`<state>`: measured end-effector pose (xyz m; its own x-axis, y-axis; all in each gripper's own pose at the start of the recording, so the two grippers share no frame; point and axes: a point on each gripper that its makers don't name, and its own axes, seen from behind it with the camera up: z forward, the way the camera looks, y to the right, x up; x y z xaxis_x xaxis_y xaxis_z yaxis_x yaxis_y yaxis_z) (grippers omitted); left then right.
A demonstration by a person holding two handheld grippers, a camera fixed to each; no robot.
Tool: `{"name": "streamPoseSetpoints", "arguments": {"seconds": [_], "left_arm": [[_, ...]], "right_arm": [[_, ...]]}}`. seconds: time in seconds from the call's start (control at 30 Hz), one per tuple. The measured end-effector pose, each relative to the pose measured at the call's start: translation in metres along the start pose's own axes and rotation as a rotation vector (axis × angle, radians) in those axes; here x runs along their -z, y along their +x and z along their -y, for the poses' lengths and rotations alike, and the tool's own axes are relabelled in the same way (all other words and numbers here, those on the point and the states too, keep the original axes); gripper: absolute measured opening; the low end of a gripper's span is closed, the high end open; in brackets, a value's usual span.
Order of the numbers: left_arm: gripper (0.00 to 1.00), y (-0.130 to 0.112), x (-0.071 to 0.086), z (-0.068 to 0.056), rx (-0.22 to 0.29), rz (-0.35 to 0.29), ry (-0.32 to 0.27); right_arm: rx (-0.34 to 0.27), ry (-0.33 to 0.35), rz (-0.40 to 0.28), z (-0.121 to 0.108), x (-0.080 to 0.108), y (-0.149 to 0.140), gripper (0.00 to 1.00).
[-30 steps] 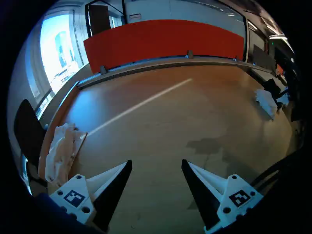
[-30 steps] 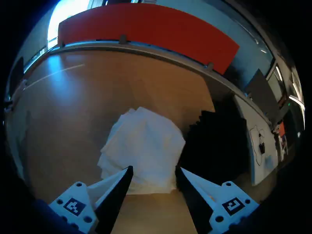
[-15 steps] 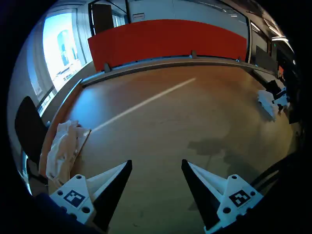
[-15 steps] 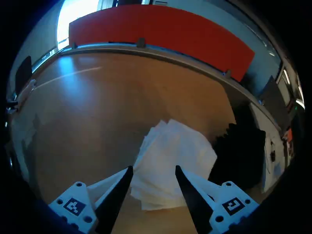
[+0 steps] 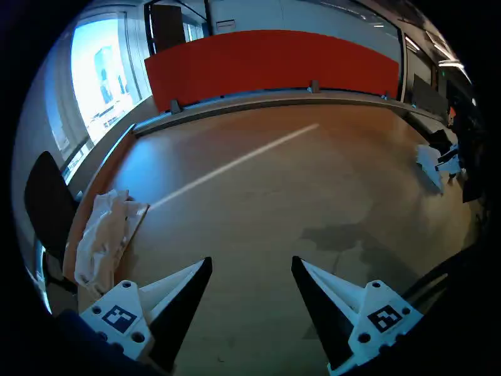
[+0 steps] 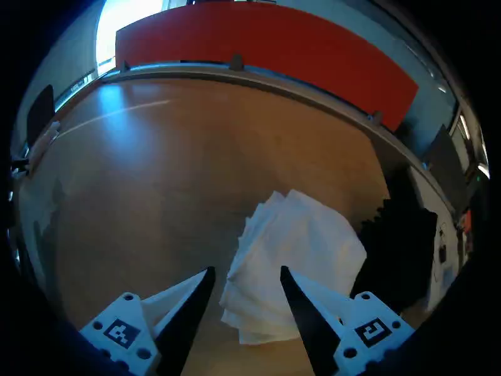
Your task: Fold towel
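**Desk:** What stands around you?

**Holder:** A wide wooden table (image 5: 263,188) spreads out ahead of both my grippers. A red partition (image 5: 269,62) runs along its far edge, across the top of the left gripper view. A bright window (image 5: 100,81) is at upper left. A black chair (image 5: 44,207) stands at the left edge of that view. Beside it, a crumpled pale cloth (image 5: 100,238) lies at the table's left rim. In the right gripper view a black object (image 6: 401,250) sits just beside the towel, at lower right.

**Desk:** Room to move?

**Holder:** Open wood fills the centre of the left gripper view, crossed by a pale streak of light (image 5: 238,163).

**Desk:** And the towel?

**Holder:** The white towel (image 6: 294,276), a folded stack, lies at lower centre of the right gripper view. It shows small at the far right of the left gripper view.

**Desk:** Your grippers?

**Holder:** My left gripper (image 5: 250,259) is held low over the wood, fingers apart, with table between them. My right gripper (image 6: 247,269) also has its fingers apart, with its tips at the stack's near corner. The right finger crosses the towel in frame, but I cannot tell whether it touches.
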<state>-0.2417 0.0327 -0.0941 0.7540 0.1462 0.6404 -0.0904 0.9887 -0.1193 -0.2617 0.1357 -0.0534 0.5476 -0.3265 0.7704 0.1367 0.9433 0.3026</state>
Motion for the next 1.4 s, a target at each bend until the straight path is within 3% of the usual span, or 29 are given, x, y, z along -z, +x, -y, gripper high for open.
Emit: {"name": "streamPoseSetpoints", "arguments": {"seconds": [0.47,0.73,0.93,1.4], "left_arm": [[0.94,-0.007,0.001,0.001,0.002,0.009,0.003],[0.94,-0.007,0.002,0.003,0.004,0.01,0.005],[0.94,-0.007,0.001,0.003,0.005,0.01,0.004],[0.94,-0.004,-0.001,0.002,0.003,0.006,0.0]], "right_arm": [[0.007,-0.006,0.015,0.002,-0.008,-0.007,0.43],[-0.002,0.007,0.021,0.006,-0.011,-0.008,0.29],[-0.004,0.014,0.029,0.007,-0.011,-0.011,0.06],[0.009,0.058,0.048,0.016,0.001,-0.02,0.05]]}}
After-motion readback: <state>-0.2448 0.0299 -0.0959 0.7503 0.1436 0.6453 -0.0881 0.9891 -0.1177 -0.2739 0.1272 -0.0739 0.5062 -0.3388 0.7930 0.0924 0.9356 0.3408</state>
